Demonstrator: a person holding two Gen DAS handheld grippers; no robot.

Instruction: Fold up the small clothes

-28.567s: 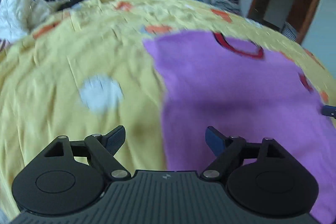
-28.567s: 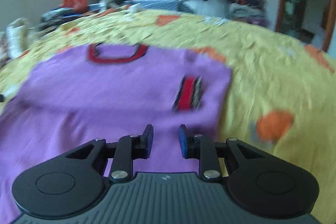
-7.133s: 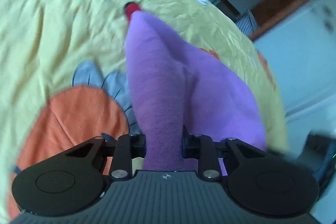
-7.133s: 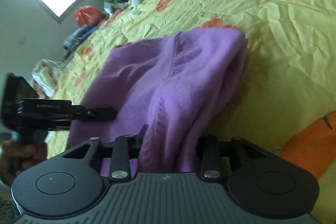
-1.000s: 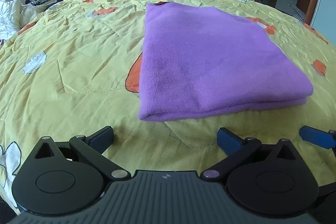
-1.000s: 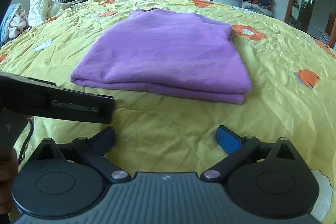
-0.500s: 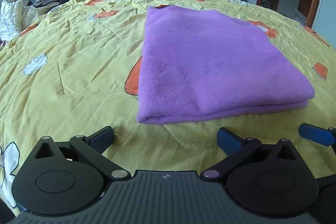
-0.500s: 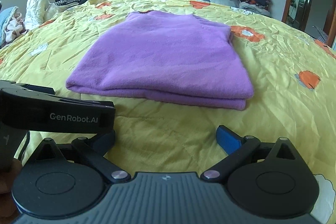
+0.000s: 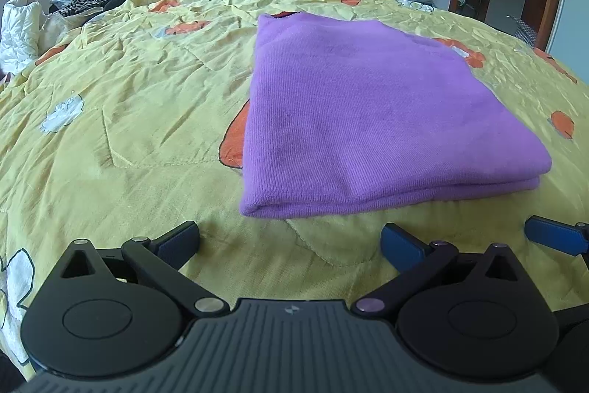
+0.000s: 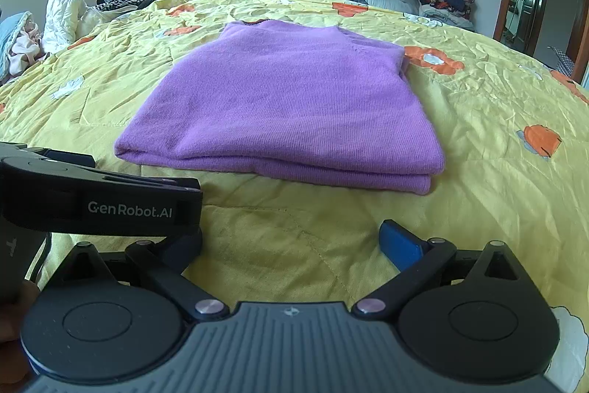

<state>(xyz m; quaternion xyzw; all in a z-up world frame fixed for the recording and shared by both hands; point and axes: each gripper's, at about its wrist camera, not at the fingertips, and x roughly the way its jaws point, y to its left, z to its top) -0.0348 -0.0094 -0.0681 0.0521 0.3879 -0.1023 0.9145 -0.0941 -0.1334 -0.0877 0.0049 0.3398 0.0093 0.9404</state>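
Purple folded sweater (image 9: 360, 113) on bedspread (image 9: 129, 120), L claw (image 9: 291, 242) & R claw (image 10: 291, 245) level alongside, wide apart, empty.

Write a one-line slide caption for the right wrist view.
Folded purple sweater lying flat on the yellow bedspread, right gripper open and empty short of it.

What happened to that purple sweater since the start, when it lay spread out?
The purple sweater went from spread flat to a folded stack. Seven seconds ago both grippers clamped it; now the left gripper and right gripper are open and clear of it. The yellow quilt stayed put.
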